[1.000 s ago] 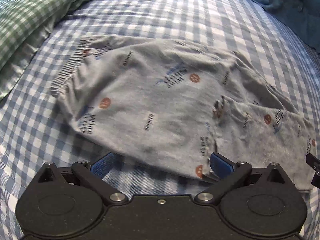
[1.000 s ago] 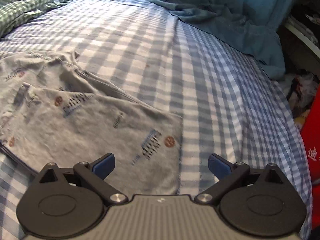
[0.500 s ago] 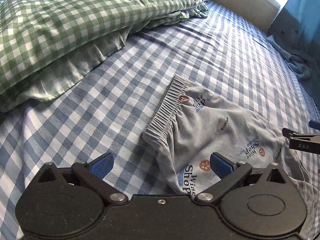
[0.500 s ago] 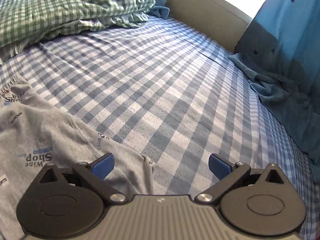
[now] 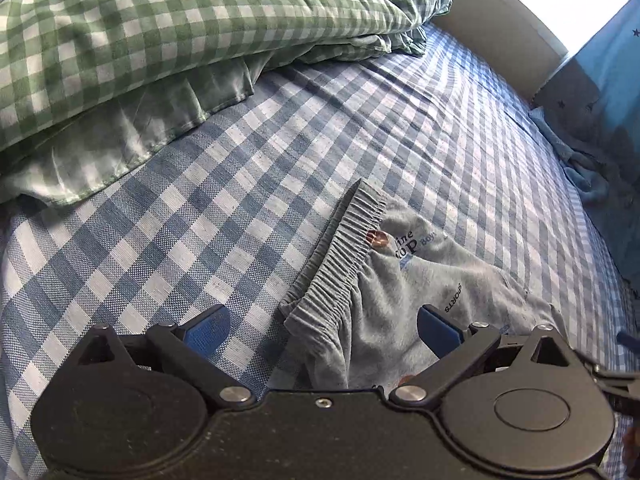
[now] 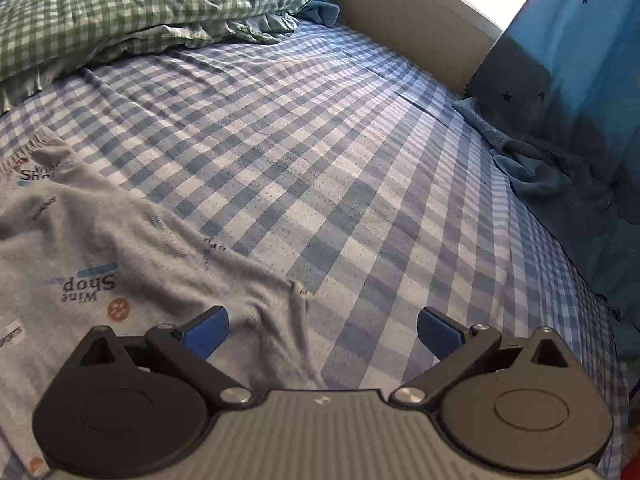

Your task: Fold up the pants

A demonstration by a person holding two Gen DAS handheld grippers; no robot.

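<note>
Moved: both grippers now lower, nearer the pants (image 5: 400, 280) than half a second ago.
Fingers: left gripper (image 5: 322, 322) and right gripper (image 6: 322, 326) spread wide, empty.
Edges: waistband (image 5: 340, 256) and hem corner (image 6: 298, 292) between them; open bed (image 6: 320, 140) beyond.
Hidden: pants' near part behind gripper bodies.

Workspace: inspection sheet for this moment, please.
Surface: blue checked sheet on a bed.
Job's things: grey printed pants lying crumpled, elastic waistband towards the pillow.
Clutter: green checked pillow; blue cloth heaped at the sheet's edge.
Grippers: left gripper open, over the waistband end; right gripper open, over a pants edge.
Cables: nothing seen.
Surroundings: pale bed frame; blue star-print curtain.
</note>
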